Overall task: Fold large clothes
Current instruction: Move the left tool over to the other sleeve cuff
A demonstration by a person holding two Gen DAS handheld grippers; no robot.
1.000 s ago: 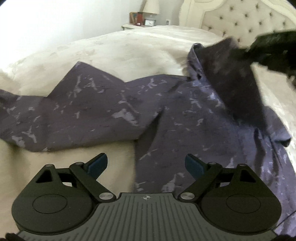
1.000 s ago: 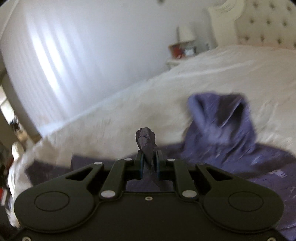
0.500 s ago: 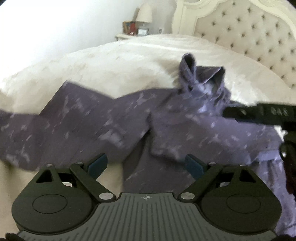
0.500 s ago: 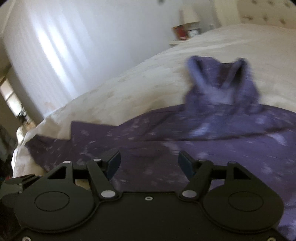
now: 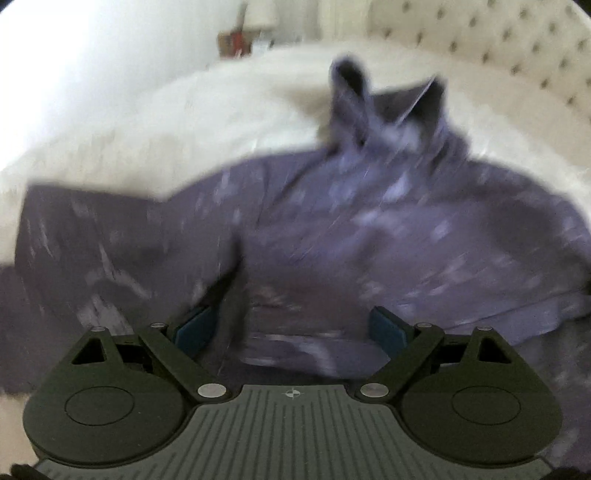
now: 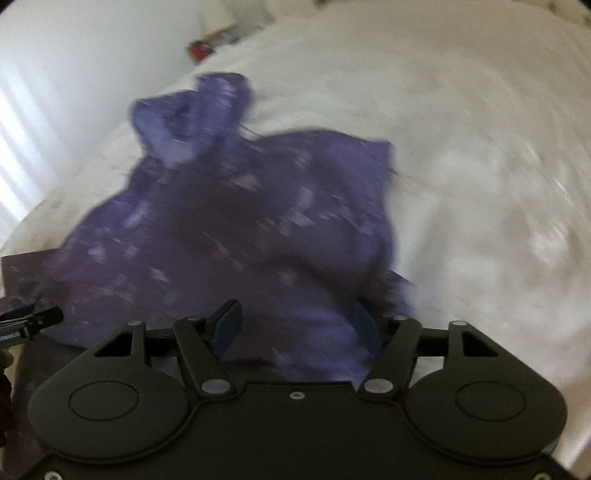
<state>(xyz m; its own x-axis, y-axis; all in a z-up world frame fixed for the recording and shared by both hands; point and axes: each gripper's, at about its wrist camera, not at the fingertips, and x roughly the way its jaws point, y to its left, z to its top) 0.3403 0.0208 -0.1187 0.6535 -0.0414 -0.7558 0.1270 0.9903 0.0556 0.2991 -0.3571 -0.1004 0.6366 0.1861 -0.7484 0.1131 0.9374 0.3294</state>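
Note:
A large dark purple shirt with pale speckles (image 5: 369, 229) lies spread on a cream bed, its collar end bunched up at the far side. It also shows in the right wrist view (image 6: 229, 229). My left gripper (image 5: 291, 328) is open just above the shirt's near part, holding nothing. My right gripper (image 6: 295, 325) is open low over the shirt's right edge, with cloth lying between the spread fingers. Both views are blurred by motion.
The cream bedspread (image 6: 480, 166) stretches to the right and far side. A tufted headboard (image 5: 498, 40) stands at the back right. A nightstand with a lamp (image 5: 255, 26) and small items is at the far wall. The left gripper's edge shows in the right view (image 6: 26, 321).
My right gripper let go of the pinched cloth, opened, and swung right and down over the shirt. The lifted part of the shirt dropped flat. My left gripper moved forward over the shirt.

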